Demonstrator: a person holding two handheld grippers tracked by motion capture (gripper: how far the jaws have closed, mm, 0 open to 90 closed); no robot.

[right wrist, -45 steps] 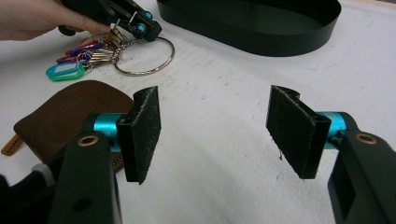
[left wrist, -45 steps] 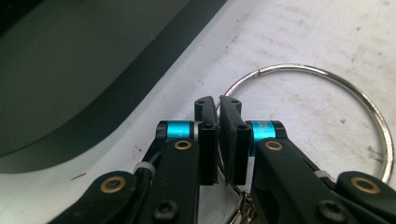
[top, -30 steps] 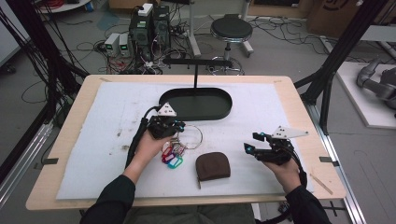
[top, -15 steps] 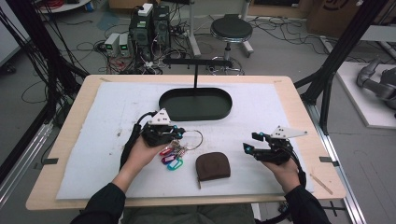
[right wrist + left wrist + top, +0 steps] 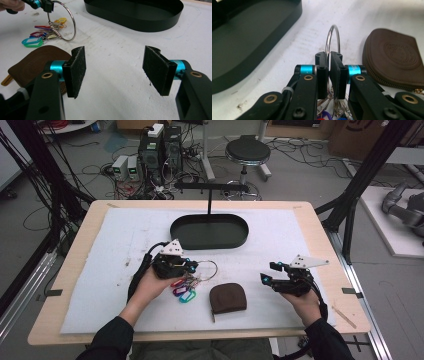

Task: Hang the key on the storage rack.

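Note:
A large metal key ring (image 5: 209, 269) carries several keys with coloured tags (image 5: 183, 288). My left gripper (image 5: 192, 267) is shut on the ring's wire (image 5: 332, 37), which stands tilted up from the mat; the ring (image 5: 61, 21) also shows in the right gripper view with the tags (image 5: 35, 41) dragging on the mat. A brown leather pouch (image 5: 227, 298) lies just right of the tags. My right gripper (image 5: 266, 273) hovers open to the right of the pouch (image 5: 32, 65), with nothing between its pads (image 5: 77, 70).
A black oval tray (image 5: 209, 231) on a stand post sits at the back middle of the white mat (image 5: 100, 270). Table edge runs along the front. Computers, cables and a stool stand on the floor behind.
My left gripper has shifted back and left with the key ring, drawing the tags along the mat. The right gripper has stayed in place, open.

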